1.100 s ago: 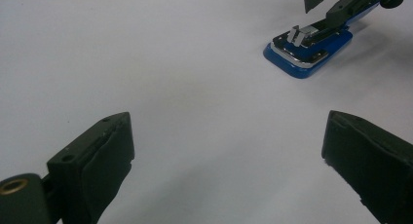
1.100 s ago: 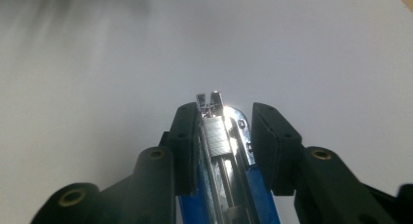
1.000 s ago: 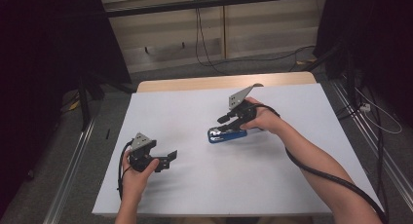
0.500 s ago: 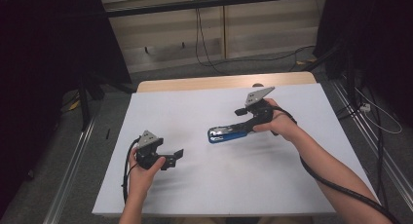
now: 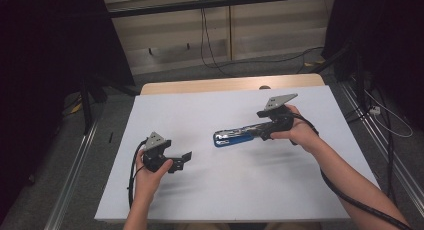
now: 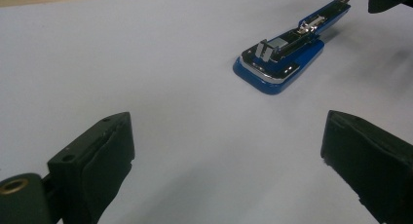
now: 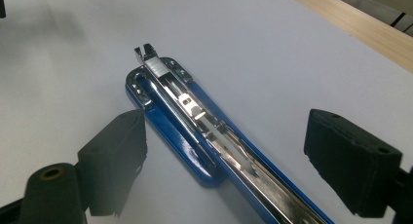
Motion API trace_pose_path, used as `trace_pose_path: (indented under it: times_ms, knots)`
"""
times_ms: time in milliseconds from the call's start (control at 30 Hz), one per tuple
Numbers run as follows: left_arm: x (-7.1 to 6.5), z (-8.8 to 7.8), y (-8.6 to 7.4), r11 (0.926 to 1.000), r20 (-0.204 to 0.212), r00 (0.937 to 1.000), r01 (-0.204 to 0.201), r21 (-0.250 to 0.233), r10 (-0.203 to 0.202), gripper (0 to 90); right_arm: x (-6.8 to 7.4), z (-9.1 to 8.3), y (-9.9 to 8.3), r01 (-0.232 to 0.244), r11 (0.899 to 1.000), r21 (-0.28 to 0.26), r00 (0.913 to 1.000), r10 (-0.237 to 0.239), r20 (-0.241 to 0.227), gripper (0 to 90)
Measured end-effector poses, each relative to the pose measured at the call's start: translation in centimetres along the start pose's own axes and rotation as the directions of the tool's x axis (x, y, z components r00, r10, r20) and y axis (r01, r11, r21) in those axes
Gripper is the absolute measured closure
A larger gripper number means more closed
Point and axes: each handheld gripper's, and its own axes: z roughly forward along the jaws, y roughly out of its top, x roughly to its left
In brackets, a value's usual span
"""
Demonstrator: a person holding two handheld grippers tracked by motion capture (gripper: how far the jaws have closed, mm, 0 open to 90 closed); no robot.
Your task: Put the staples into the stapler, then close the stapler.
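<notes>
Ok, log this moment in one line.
right gripper: open, jaws just opening, over stapler | left gripper: open, nothing held | stapler: lying opened on table

Stapler (image 5: 239, 135) on table (image 5: 250, 190), mid-right

Bare tabletop (image 5: 240, 190) all round; only stapler (image 5: 235, 136) obstructs.

White table (image 5: 210, 190) (wooden far edge (image 5: 200, 85))
</notes>
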Motion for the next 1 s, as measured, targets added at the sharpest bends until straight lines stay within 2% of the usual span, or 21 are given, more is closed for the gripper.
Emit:
trace_pose_path:
  times_ms: [200, 367, 400, 533, 600, 633, 667, 700, 733, 767, 800, 867, 900, 967, 1000]
  knots:
    - [-0.1, 0.2, 0.2, 1.0000, 0.013, 0.9999, 0.001, -0.007, -0.001, 5.5, 0.4, -1.7, -0.7, 0.004, 1.000, 0.003, 0.9986, -0.004, 0.053, 14.0]
    - [-0.3, 0.5, 0.4, 0.9998, 0.012, 0.9999, 0.005, -0.017, -0.005, 5.7, 0.4, -2.6, -1.5, -0.012, 1.000, 0.002, 0.9969, 0.012, 0.078, 13.3]
    - [-0.4, 0.8, 0.5, 0.9998, 0.007, 1.0000, 0.005, -0.020, -0.005, 6.0, 0.4, -3.0, -1.9, -0.029, 1.000, -0.009, 0.9947, 0.030, 0.098, 13.4]
    - [-0.6, 1.1, 0.7, 0.9996, 0.016, 0.9999, 0.005, -0.027, -0.005, 8.3, 0.2, -3.4, -3.0, -0.056, 0.998, -0.002, 0.9882, 0.056, 0.142, 20.1]
    - [-0.9, 1.4, 0.8, 0.9998, 0.013, 0.9999, -0.008, -0.020, 0.009, 14.9, 0.2, -3.7, -3.5, -0.060, 0.998, 0.005, 0.9842, 0.058, 0.167, 28.4]
    - [-1.0, 1.6, 0.9, 0.9997, 0.014, 0.9998, -0.013, -0.020, 0.013, 18.9, 0.1, -3.9, -3.7, -0.070, 0.998, -0.003, 0.9827, 0.069, 0.172, 29.5]
    - [-1.1, 1.7, 1.0, 0.9997, 0.016, 0.9996, -0.021, -0.015, 0.021, 18.9, 0.1, -3.9, -3.7, -0.070, 0.998, -0.003, 0.9827, 0.069, 0.172, 29.5]
    - [-1.2, 1.8, 1.0, 0.9994, 0.013, 0.9994, -0.031, -0.011, 0.031, 29.9, 0.0, -4.3, -4.2, -0.095, 0.995, -0.011, 0.9765, 0.095, 0.193, 36.4]
    - [-1.4, 1.9, 1.1, 0.9992, 0.017, 0.9992, -0.037, -0.014, 0.037, 36.2, 0.0, -4.4, -4.4, -0.105, 0.994, -0.009, 0.9730, 0.105, 0.206, 40.7]
    - [-1.6, 2.1, 1.2, 0.9990, 0.020, 0.9989, -0.042, -0.013, 0.043, 36.2, 0.0, -4.4, -4.4, -0.105, 0.994, -0.009, 0.9730, 0.105, 0.206, 40.7]
    - [-2.0, 2.4, 1.4, 0.9982, 0.017, 0.9981, -0.059, -0.005, 0.059, 45.6, -0.1, -4.7, -4.8, -0.111, 0.994, 0.004, 0.9696, 0.108, 0.220, 49.2]
    - [-2.1, 2.6, 1.4, 0.9980, 0.013, 0.9979, -0.064, -0.002, 0.064, 55.2, -0.1, -4.8, -5.3, -0.111, 0.994, 0.023, 0.9681, 0.102, 0.229, 58.5]
    - [-2.3, 3.0, 1.6, 0.9978, 0.028, 0.9975, -0.065, 0.009, 0.065, 59.9, -0.2, -4.8, -5.5, -0.117, 0.993, 0.031, 0.9673, 0.107, 0.230, 62.0]
    - [-2.4, 3.3, 1.6, 0.9978, 0.031, 0.9974, -0.066, 0.009, 0.066, 68.3, -0.3, -4.8, -6.0, -0.134, 0.990, 0.041, 0.9630, 0.120, 0.241, 73.2]
    - [-2.6, 3.5, 1.6, 0.9984, 0.037, 0.9978, -0.056, 0.009, 0.056, 71.5, -0.4, -4.9, -6.2, -0.132, 0.990, 0.048, 0.9626, 0.117, 0.244, 75.7]
